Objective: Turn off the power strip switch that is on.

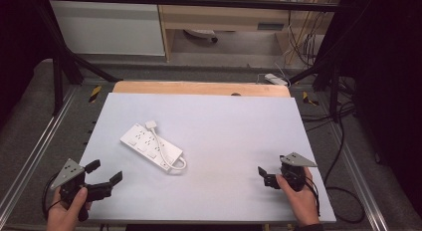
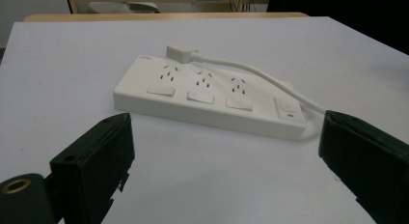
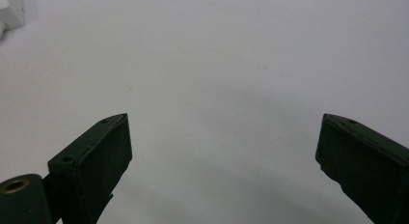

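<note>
White plastic three-socket power strip (image 1: 151, 146) lies flat on white table (image 1: 224, 126), cord across it. Left gripper (image 1: 105, 172) and right gripper (image 1: 264, 175): jaws spread wide, empty.

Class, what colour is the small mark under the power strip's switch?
Red, seen best in the left gripper view.

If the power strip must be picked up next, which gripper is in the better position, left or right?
Probably the left. The left gripper is nearer the power strip and faces it with jaws open. The right gripper is farther away across the white table, facing mostly bare surface.
</note>
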A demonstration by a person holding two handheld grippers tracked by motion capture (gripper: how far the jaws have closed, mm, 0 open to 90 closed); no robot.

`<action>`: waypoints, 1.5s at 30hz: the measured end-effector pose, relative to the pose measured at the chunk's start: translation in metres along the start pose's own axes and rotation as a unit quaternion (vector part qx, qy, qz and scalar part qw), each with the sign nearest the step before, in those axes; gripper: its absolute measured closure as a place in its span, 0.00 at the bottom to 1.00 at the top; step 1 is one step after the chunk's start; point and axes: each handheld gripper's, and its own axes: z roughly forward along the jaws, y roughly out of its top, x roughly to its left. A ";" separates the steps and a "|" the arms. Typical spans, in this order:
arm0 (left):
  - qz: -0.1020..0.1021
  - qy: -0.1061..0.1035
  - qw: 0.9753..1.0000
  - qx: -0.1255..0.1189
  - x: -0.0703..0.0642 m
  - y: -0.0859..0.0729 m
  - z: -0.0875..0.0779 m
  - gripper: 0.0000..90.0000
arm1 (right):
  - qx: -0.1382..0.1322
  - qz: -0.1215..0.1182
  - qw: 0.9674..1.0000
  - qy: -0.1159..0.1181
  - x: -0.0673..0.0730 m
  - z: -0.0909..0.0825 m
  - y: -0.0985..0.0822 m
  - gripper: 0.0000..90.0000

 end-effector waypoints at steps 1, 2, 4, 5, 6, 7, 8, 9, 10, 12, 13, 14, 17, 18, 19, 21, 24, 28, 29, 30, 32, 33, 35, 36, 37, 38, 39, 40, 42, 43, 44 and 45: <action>0.001 0.003 1.000 -0.002 0.001 0.000 -0.001 0.06 | -0.001 0.000 1.000 0.001 0.000 0.000 0.000 0.07; 0.000 0.003 1.000 -0.003 0.001 0.000 -0.001 0.06 | 0.000 0.000 1.000 0.002 0.001 0.000 0.000 0.07; 0.000 0.005 1.000 -0.004 0.001 0.000 -0.001 0.06 | -0.002 -0.002 1.000 0.002 0.000 0.000 0.000 0.07; 0.000 0.005 1.000 -0.004 0.001 0.000 -0.001 0.06 | -0.003 -0.001 1.000 0.002 0.000 0.000 0.000 0.07; 0.000 0.005 1.000 -0.006 0.001 0.001 -0.002 0.06 | -0.003 -0.002 1.000 0.003 0.000 -0.001 0.000 0.07; -0.001 0.007 1.000 -0.006 0.001 0.001 -0.002 0.06 | -0.004 -0.002 1.000 0.001 0.000 -0.001 0.000 0.07; -0.002 0.009 1.000 -0.007 0.001 0.001 -0.002 0.06 | -0.005 -0.004 1.000 0.000 0.000 -0.001 0.000 0.07; -0.005 0.011 1.000 -0.009 0.001 0.001 -0.003 0.06 | -0.005 -0.004 1.000 -0.001 0.000 -0.001 0.000 0.06; -0.009 0.012 1.000 -0.012 0.001 0.001 -0.003 0.06 | -0.006 -0.003 1.000 -0.002 0.000 -0.001 0.000 0.06; -0.012 0.013 1.000 -0.012 0.002 0.001 -0.004 0.06 | -0.009 -0.004 1.000 -0.003 0.000 -0.001 0.001 0.06; -0.012 0.012 1.000 -0.012 0.002 0.001 -0.004 0.06 | -0.011 -0.007 1.000 -0.004 0.000 -0.001 0.001 0.06; -0.012 0.011 1.000 -0.012 0.002 0.001 -0.003 0.06 | -0.012 -0.007 1.000 -0.004 0.001 -0.001 0.001 0.06; -0.011 0.012 1.000 -0.014 0.002 0.001 -0.003 0.06 | -0.016 -0.011 1.000 -0.005 0.001 -0.002 0.002 0.06; -0.011 0.012 1.000 -0.015 0.002 0.002 -0.003 0.06 | -0.016 -0.011 1.000 -0.005 0.001 -0.002 0.002 0.06; -0.012 0.014 1.000 -0.019 0.001 0.002 -0.003 0.06 | -0.015 -0.012 1.000 -0.006 0.001 -0.002 0.002 0.06; -0.014 0.011 1.000 -0.025 0.000 0.002 -0.003 0.06 | -0.015 -0.012 1.000 -0.005 0.002 -0.002 0.002 0.06; -0.012 0.009 1.000 -0.027 -0.001 0.002 -0.003 0.07 | -0.016 -0.012 1.000 -0.005 0.002 -0.002 0.002 0.06; -0.019 0.000 0.999 -0.037 -0.002 0.003 -0.004 0.07 | -0.021 -0.017 1.000 -0.007 0.003 -0.003 0.003 0.05; -0.019 0.000 0.999 -0.037 -0.002 0.003 -0.004 0.07 | -0.022 -0.017 1.000 -0.006 0.003 -0.004 0.003 0.05; -0.028 -0.002 0.999 -0.038 -0.003 0.004 -0.003 0.07 | -0.023 -0.016 1.000 -0.007 0.003 -0.004 0.003 0.05; -0.027 -0.003 0.999 -0.036 -0.004 0.005 -0.001 0.07 | -0.027 -0.018 0.999 -0.006 0.003 -0.005 0.003 0.05; -0.028 -0.002 0.999 -0.035 -0.004 0.006 -0.001 0.07 | -0.029 -0.017 0.999 -0.005 0.003 -0.005 0.004 0.05; -0.029 -0.002 0.999 -0.033 -0.004 0.006 0.000 0.07 | -0.030 -0.018 0.999 -0.003 0.003 -0.005 0.004 0.05; -0.027 -0.002 0.999 -0.026 -0.005 0.008 0.003 0.07 | -0.031 -0.018 0.999 -0.002 0.003 -0.005 0.004 0.05; -0.028 -0.001 0.999 -0.022 -0.005 0.008 0.004 0.07 | -0.031 -0.019 0.999 -0.001 0.003 -0.005 0.004 0.05; -0.028 0.000 0.999 -0.020 -0.006 0.009 0.005 0.07 | -0.032 -0.019 0.999 0.001 0.003 -0.005 0.004 0.05; -0.028 0.000 0.999 -0.020 -0.006 0.009 0.005 0.07 | -0.032 -0.019 0.999 0.001 0.003 -0.005 0.004 0.05; -0.027 -0.001 0.999 -0.018 -0.007 0.010 0.006 0.07 | -0.032 -0.020 0.999 0.002 0.003 -0.004 0.005 0.05; -0.020 -0.003 1.000 -0.008 -0.009 0.013 0.009 0.07 | -0.030 -0.021 0.999 0.006 0.004 -0.003 0.005 0.05; -0.018 -0.002 1.000 -0.006 -0.010 0.014 0.010 0.07 | -0.029 -0.021 0.999 0.008 0.004 -0.003 0.005 0.05; -0.014 0.003 1.000 0.001 -0.011 0.015 0.012 0.07 | -0.029 -0.020 0.999 0.009 0.004 -0.003 0.005 0.05; -0.014 0.007 1.000 0.004 -0.012 0.016 0.014 0.07 | -0.028 -0.018 0.999 0.011 0.004 -0.003 0.005 0.05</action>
